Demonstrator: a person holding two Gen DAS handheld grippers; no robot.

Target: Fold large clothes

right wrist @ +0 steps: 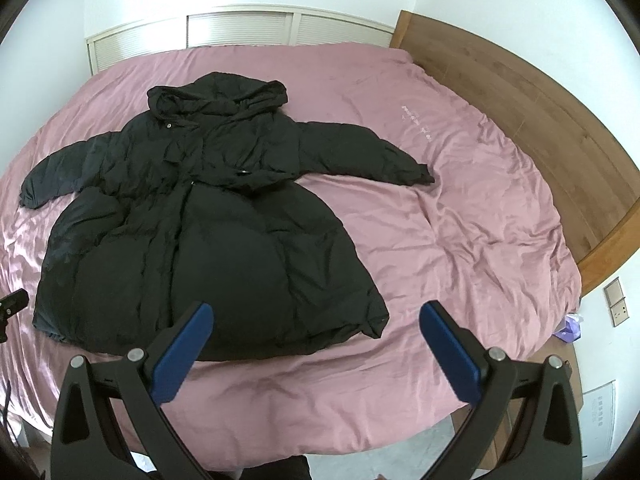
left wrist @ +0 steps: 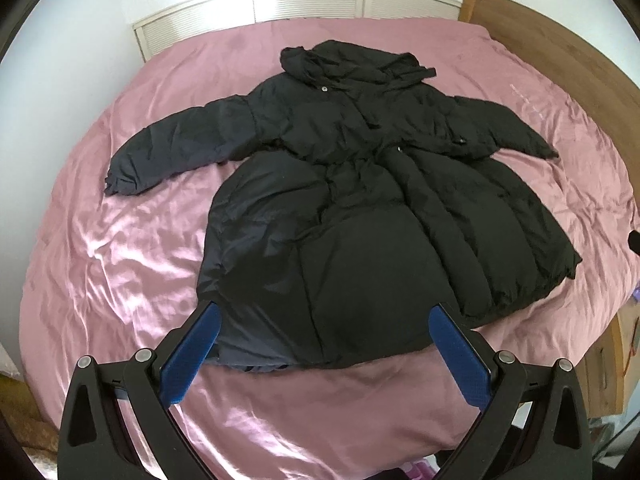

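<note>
A home bedroom is shown. Most of both views is filled by a wide bed covered with a pink satin duvet, backed by a wooden headboard. White louvred closet doors are set into the far wall, and wall switch plates are seen beside the bed.
</note>
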